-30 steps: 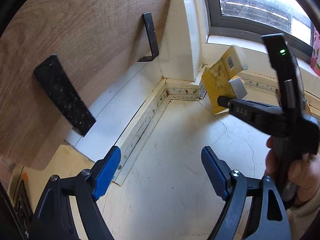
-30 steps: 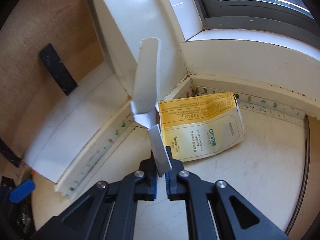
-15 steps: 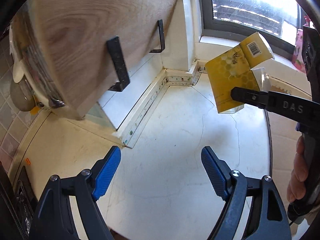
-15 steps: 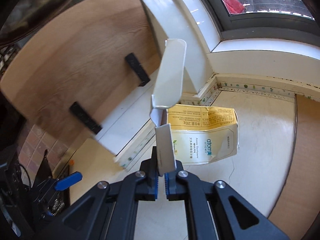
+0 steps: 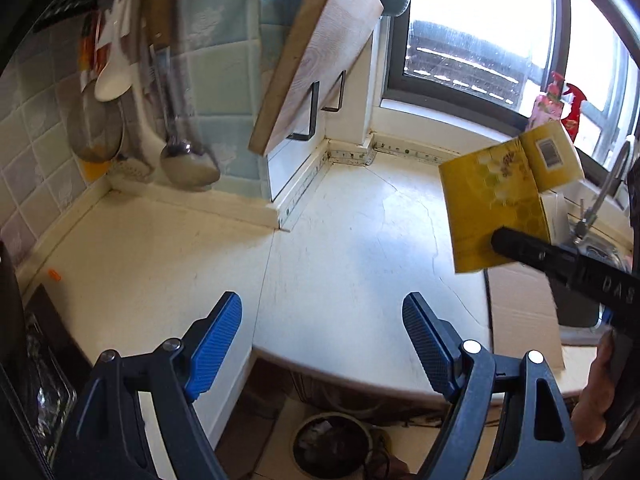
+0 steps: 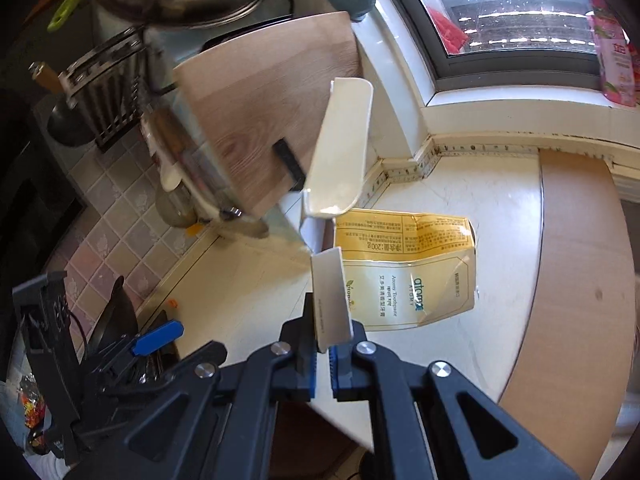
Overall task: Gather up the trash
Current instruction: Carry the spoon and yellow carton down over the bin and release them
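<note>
Right tongs pinched on white flap of yellow carton, lifted clear above surface. Left tongs wide, empty. Keep pinch firm (flap thin); carry toward floor bin

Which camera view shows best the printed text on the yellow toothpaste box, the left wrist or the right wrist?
The right wrist view: the yellow box fills the middle, its label side facing the camera, held by a flap in the right gripper. The left wrist view shows only its honeycomb side and barcode, small at the right edge.
</note>
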Demonstrator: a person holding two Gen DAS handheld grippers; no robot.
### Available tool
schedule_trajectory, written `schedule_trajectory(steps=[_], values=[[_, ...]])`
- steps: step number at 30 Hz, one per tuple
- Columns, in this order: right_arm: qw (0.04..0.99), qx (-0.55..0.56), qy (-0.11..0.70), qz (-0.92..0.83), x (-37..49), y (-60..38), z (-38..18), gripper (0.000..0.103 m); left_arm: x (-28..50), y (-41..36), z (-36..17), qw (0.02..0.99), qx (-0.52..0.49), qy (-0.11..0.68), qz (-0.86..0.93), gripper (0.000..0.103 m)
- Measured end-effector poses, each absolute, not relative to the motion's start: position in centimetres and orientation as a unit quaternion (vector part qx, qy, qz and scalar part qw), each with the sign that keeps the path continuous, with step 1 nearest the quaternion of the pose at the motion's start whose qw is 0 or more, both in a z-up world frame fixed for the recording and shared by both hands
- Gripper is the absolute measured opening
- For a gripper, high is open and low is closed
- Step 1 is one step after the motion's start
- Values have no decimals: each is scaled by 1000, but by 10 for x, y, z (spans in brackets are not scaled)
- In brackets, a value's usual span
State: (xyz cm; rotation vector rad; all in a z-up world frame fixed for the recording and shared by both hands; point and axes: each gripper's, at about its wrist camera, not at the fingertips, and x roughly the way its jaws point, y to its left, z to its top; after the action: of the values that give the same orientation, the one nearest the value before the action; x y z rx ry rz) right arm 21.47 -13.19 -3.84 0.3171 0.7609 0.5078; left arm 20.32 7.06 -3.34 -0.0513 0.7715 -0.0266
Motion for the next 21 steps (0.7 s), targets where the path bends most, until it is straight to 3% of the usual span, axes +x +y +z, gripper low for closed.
schedule_trajectory(steps=[12,21], values=[[863,92,438,234,100,-78,-72,4,122,101,-83,899,-56,432,-40,81],[797,69,556,226,83,-65,-175,4,93,101,-164,860,-79,502,-49,81]])
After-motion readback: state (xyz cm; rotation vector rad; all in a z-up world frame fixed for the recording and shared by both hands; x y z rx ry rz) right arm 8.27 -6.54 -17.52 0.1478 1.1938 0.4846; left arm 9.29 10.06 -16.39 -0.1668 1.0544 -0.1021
